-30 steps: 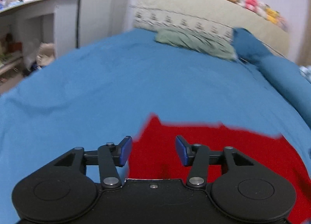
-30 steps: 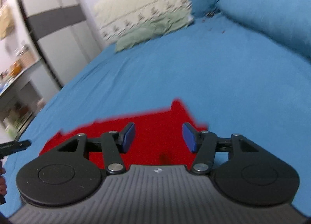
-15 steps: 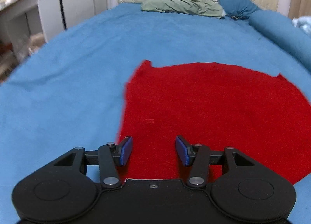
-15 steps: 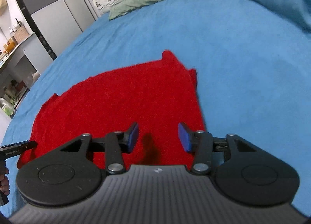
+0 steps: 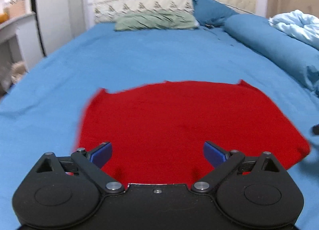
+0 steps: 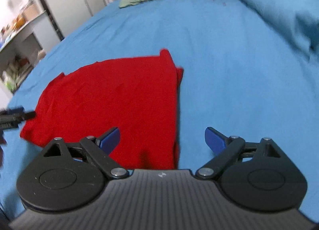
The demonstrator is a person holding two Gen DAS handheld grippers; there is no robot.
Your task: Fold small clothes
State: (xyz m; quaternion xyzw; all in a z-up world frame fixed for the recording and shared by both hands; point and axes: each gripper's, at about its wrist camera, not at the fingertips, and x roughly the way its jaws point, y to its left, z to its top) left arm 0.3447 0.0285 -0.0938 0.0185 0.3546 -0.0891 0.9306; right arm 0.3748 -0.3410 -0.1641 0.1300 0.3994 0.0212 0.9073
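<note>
no readable text, label or number in either view.

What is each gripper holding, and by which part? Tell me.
Nothing. The left gripper and right gripper have just been opening; both stand wide open above the red garment, pads clear of it.

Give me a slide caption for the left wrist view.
Left claw open above a red garment lying flat on the blue bedsheet.

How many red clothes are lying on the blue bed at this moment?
1. A single red garment lies flat on the blue bed, just ahead of both grippers. Others may lie outside the views.
</note>
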